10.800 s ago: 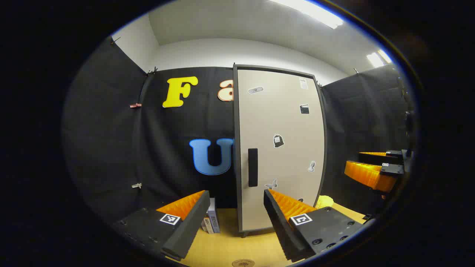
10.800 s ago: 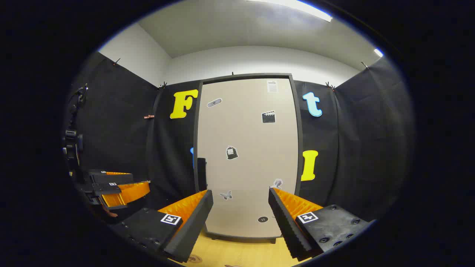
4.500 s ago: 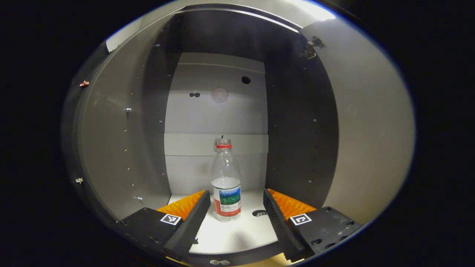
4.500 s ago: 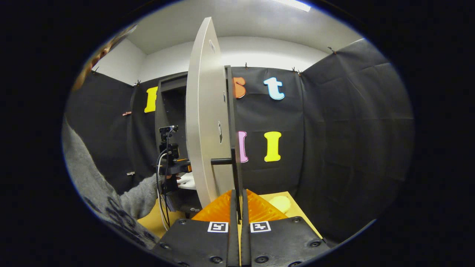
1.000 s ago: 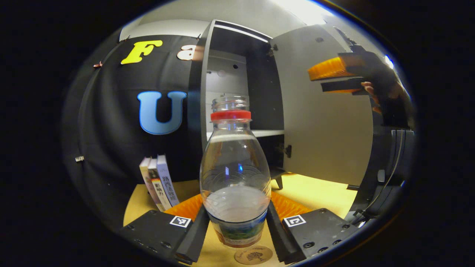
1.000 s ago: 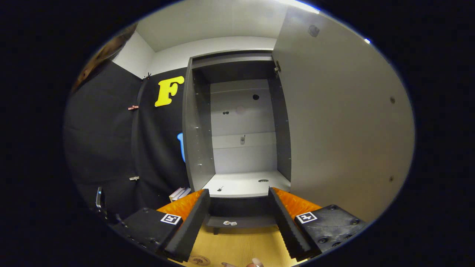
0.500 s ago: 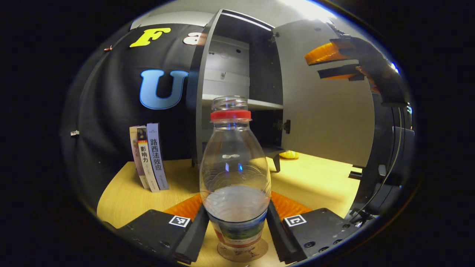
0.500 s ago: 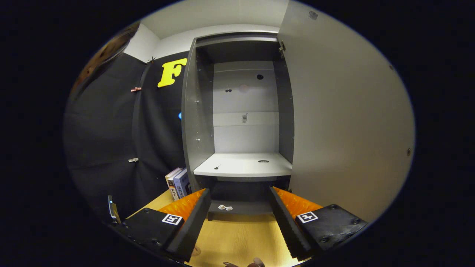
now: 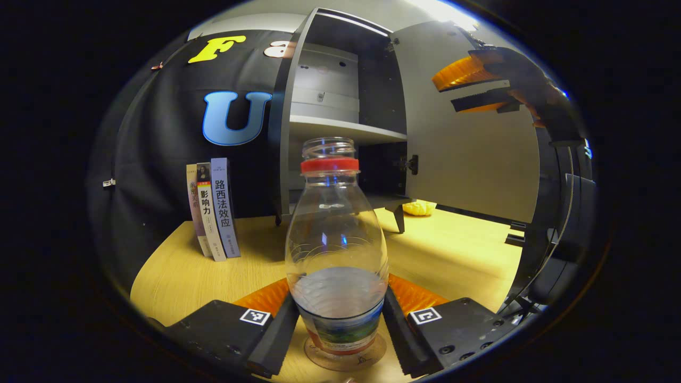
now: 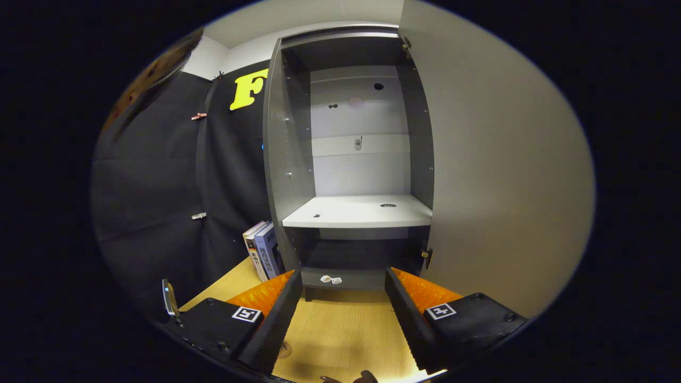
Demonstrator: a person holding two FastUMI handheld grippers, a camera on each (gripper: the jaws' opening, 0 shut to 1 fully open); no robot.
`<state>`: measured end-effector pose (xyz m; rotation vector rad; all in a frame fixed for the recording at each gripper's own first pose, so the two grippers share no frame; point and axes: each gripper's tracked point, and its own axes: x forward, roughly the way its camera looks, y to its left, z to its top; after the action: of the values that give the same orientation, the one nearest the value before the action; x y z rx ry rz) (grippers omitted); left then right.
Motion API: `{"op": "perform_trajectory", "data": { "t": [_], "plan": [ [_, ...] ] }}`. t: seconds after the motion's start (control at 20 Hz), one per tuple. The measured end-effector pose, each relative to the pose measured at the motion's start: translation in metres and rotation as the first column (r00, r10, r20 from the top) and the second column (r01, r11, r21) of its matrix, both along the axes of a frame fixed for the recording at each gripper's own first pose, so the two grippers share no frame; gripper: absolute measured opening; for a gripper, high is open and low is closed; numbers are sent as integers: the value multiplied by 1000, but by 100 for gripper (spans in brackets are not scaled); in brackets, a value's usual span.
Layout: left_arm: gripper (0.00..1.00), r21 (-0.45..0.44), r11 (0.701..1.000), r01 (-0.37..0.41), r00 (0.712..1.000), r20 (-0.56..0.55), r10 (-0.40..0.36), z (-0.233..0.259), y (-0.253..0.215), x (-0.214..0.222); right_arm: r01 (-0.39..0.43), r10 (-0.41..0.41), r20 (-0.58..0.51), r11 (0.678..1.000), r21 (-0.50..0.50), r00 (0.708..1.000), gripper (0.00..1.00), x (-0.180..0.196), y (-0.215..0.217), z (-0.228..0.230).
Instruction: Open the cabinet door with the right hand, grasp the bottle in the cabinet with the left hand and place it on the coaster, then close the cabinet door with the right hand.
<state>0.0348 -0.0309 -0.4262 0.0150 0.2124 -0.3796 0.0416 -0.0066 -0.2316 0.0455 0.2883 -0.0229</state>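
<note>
Bottle (image 9: 337,250): stood upright on the round coaster (image 9: 345,357) on the wooden surface (image 9: 457,260), out of the cabinet (image 10: 351,159).
Left tongs (image 9: 340,324): closed on the bottle's lower body at the label band, one finger pressed on each side.
Right tongs (image 10: 343,314): spread wide, nothing held, faced toward the open cabinet door (image 10: 500,175).
Handling: clear thin plastic, partly filled and uncapped, so judged light, squeezable and easily spilled; best gripped low and gently.
</note>
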Motion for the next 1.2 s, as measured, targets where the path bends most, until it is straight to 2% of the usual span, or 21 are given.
{"op": "perform_trajectory", "data": {
  "t": [0.2, 0.3, 0.4, 0.45, 1.2],
  "plan": [
    [81, 6, 1000, -6, 1000, 3, 6, -1, -2, -1, -7, 7, -11, 1000, 19, 1000, 96, 0, 2, -3],
    [86, 18, 1000, -4, 1000, 5, 4, -3, -2, -1, -14, 15, -16, 1000, 19, 1000, 96, 1, 5, -4],
    [96, 39, 999, 22, 1000, -19, -21, -7, -6, -1, -22, 22, -24, 1000, 14, 999, 96, 1, 7, -6],
    [97, 54, 998, 20, 1000, -13, -19, -7, -5, -1, -26, 26, -26, 1000, 11, 999, 96, 1, 8, -6],
    [96, 51, 999, 13, 999, 36, -15, 17, -1, 5, -41, 42, -22, 999, 6, 999, 96, -1, 14, 1]
  ]
}}
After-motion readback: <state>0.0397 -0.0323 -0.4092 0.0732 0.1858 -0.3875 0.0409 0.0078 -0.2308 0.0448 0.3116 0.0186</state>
